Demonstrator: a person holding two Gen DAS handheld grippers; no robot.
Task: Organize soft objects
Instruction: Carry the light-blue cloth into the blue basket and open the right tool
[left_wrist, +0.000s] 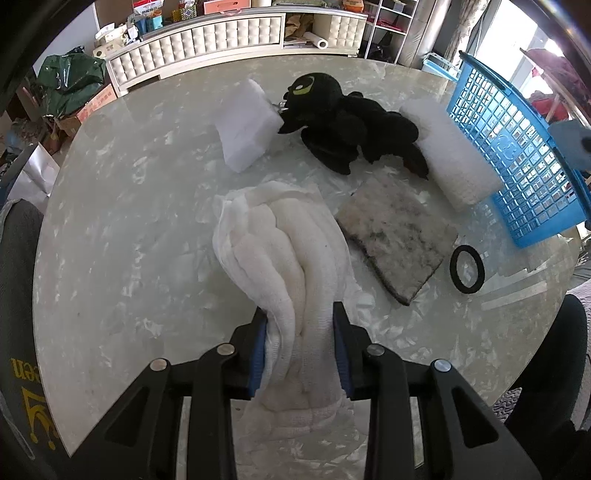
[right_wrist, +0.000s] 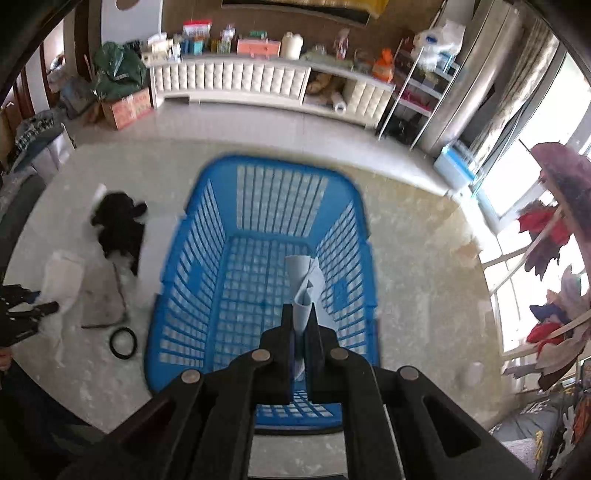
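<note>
My left gripper (left_wrist: 300, 325) is shut on a bunched white towel (left_wrist: 284, 251), which hangs over the marble table (left_wrist: 129, 240). Beyond it lie a black plush toy (left_wrist: 343, 122), a white foam block (left_wrist: 245, 125), a ribbed white foam pad (left_wrist: 450, 155) and a stained grey sponge pad (left_wrist: 399, 240). In the right wrist view my right gripper (right_wrist: 300, 314) is shut on a thin pale blue cloth (right_wrist: 306, 284) and hangs over the inside of the blue plastic basket (right_wrist: 192, 266). The plush toy (right_wrist: 120, 225) and the left gripper (right_wrist: 33, 314) show at the left there.
A black rubber ring (left_wrist: 467, 269) lies by the basket (left_wrist: 517, 147), also visible in the right wrist view as the ring (right_wrist: 123, 341). A padded white cabinet (right_wrist: 240, 81) with clutter stands beyond the table. Clothes hang on a rack (right_wrist: 554, 240) by the window at the right.
</note>
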